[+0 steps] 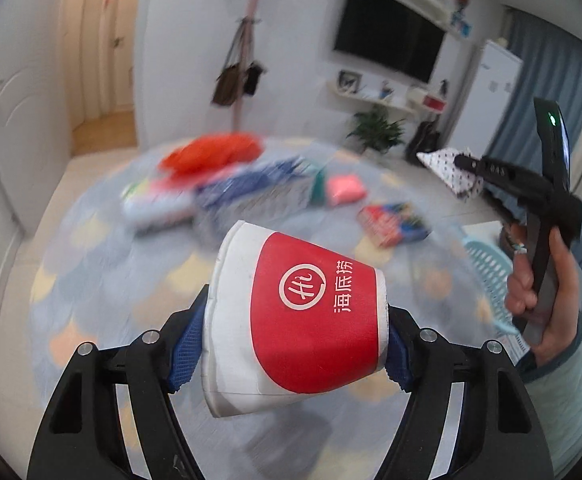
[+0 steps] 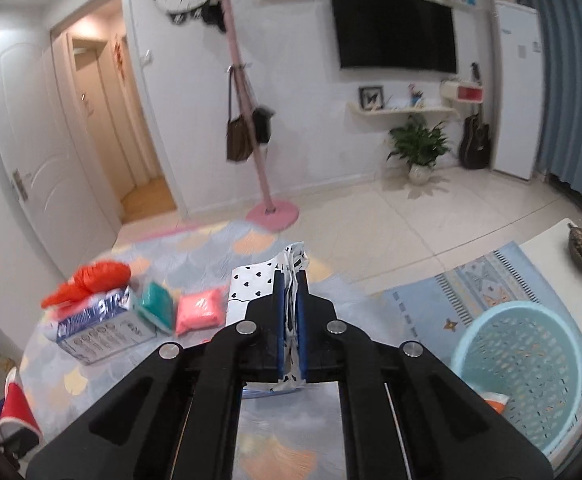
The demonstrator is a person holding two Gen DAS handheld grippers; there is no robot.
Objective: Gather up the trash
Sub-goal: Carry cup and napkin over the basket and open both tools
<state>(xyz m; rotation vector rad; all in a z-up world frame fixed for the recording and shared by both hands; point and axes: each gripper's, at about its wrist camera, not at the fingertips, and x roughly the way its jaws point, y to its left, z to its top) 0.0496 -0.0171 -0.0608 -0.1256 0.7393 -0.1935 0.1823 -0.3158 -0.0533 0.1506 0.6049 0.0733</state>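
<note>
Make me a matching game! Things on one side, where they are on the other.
Things:
1. cup
2. heart paper
3. basket
4. brown bag

Places:
A. on the pink coat stand
B. in the right gripper
C. on the floor, right of the round table
D. in the left gripper

Pairs: 1-D, 2-B, 3-C, 4-A

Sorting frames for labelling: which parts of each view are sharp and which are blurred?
Left wrist view: red-and-white paper cup sharp, clutter on the patterned rug motion-smeared. Right wrist view: heart-print white wrapper fairly sharp, pale blue plastic basket soft; fisheye bends both.
</note>
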